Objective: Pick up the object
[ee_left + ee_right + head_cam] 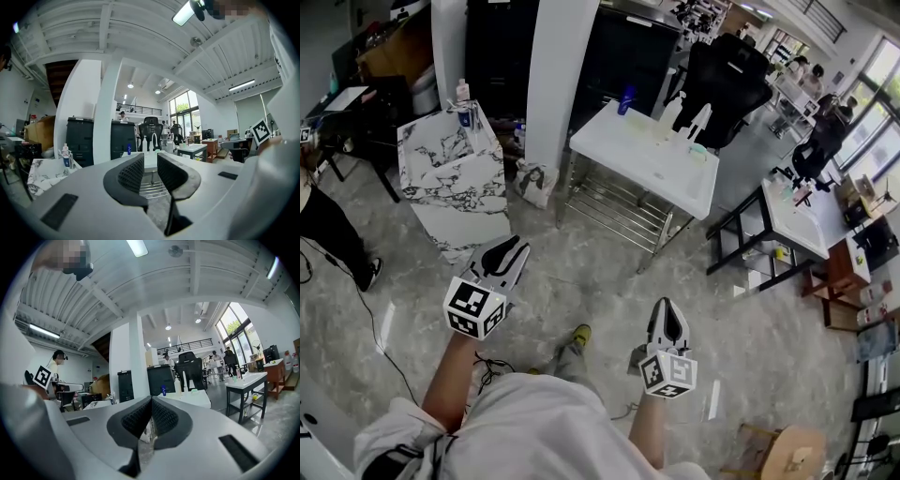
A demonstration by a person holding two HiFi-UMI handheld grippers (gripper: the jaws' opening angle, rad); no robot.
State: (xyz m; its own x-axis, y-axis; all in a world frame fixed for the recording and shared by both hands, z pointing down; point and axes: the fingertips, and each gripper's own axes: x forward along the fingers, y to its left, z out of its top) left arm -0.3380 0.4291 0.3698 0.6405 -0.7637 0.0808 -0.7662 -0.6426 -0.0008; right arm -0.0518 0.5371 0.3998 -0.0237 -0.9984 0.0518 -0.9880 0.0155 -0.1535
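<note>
Two tools held low over the grey floor, short of the worktops.

The left tool is held with its jaws a little apart and nothing between them; the right tool is held with its jaws pressed together, tip to tip, gripping nothing. Beyond them, a marble worktop is seen at the left and a white worktop ahead, with a blue bottle and white bottles along its far edge. Which thing is the object cannot be told; all are well apart from both tools. A black chair is seen behind.
</note>
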